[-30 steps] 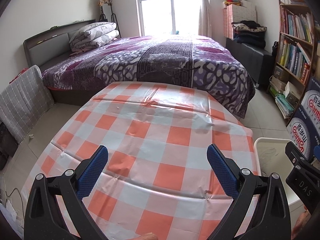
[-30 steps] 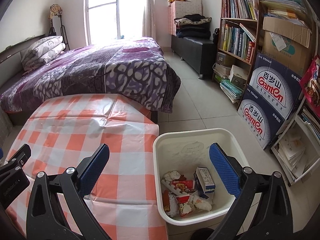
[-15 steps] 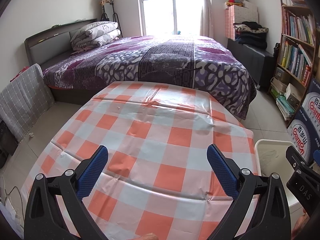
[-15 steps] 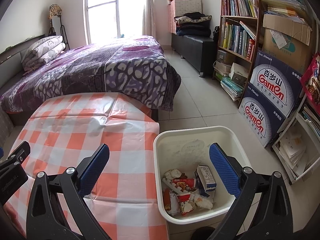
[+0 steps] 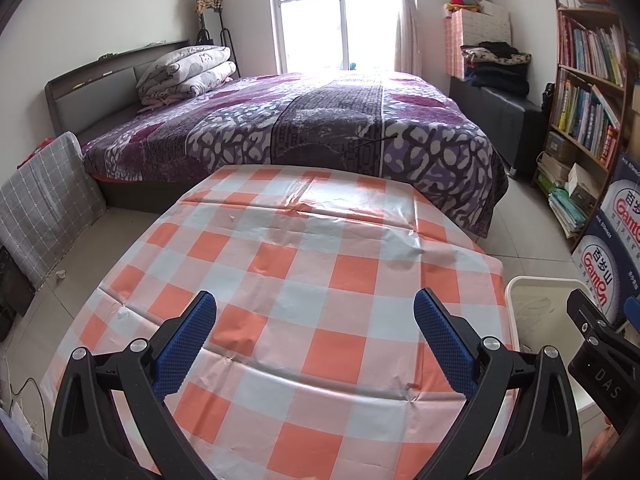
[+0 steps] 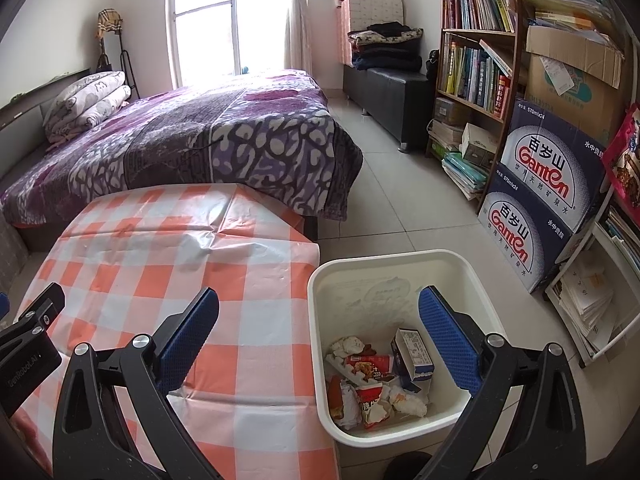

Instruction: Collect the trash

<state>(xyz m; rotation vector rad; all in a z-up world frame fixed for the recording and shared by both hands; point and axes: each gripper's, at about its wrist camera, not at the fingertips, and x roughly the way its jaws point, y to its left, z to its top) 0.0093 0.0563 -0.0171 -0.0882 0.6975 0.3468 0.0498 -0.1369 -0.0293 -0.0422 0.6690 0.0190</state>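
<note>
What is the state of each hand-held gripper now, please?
Left hand-held gripper: open, holding nothing.
Right hand-held gripper: open, holding nothing.

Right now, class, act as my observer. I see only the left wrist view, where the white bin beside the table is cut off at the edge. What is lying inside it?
Observer: The white bin already holds trash: crumpled tissue, red snack wrappers and a small carton.
Operator: I can see only the body of the right gripper. Is it carrying anything?
Observer: No. The right gripper is open, with nothing between its fingers, and it is held above the bin's table-side rim.
</note>
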